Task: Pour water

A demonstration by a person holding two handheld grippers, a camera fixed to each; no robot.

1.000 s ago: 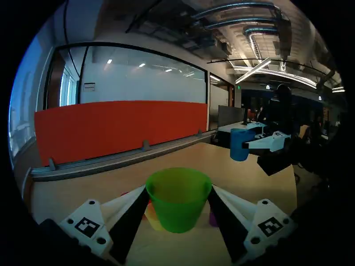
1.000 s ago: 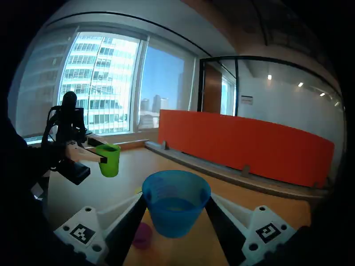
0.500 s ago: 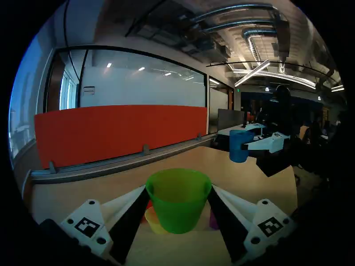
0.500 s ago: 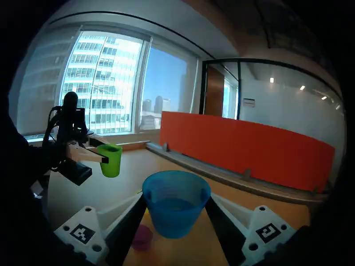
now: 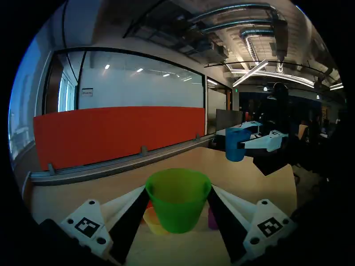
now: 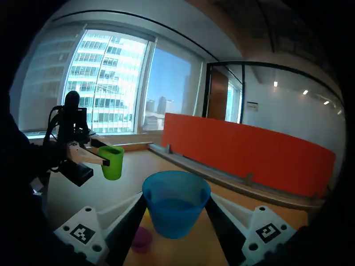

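Water (image 6: 175,205) sits low in the blue cup (image 6: 173,224), and that cup is upright, pinched from both sides by the fingers of the right hand-held gripper (image 6: 176,198), carried clear above the bench (image 6: 102,195). Just below the blue cup, down on the bench, there's a small purple piece (image 6: 142,237), too hidden to name.

Now the relation that counts. In the right gripper view the green cup (image 6: 112,162) hangs to the left of the blue cup and farther out, well apart from it, mouth up, long axis vertical. The left hand-held gripper (image 6: 105,157) clamps it, fingers reaching in from the far left of the blue cup. In the left gripper view the blue cup is off to the right and beyond the green one, both rims at a similar height.

My read: the right hand has the pourer, the left has the receiver, and nothing can tip yet. The gap has to close first, blue cup travelling leftward until its rim stands over the green mouth, then rolling toward it. The green cup looks empty, though I can't be sure.

Farther behind the blue cup runs an orange partition (image 6: 248,150), and beyond that, left of it, bright windows (image 6: 102,84).
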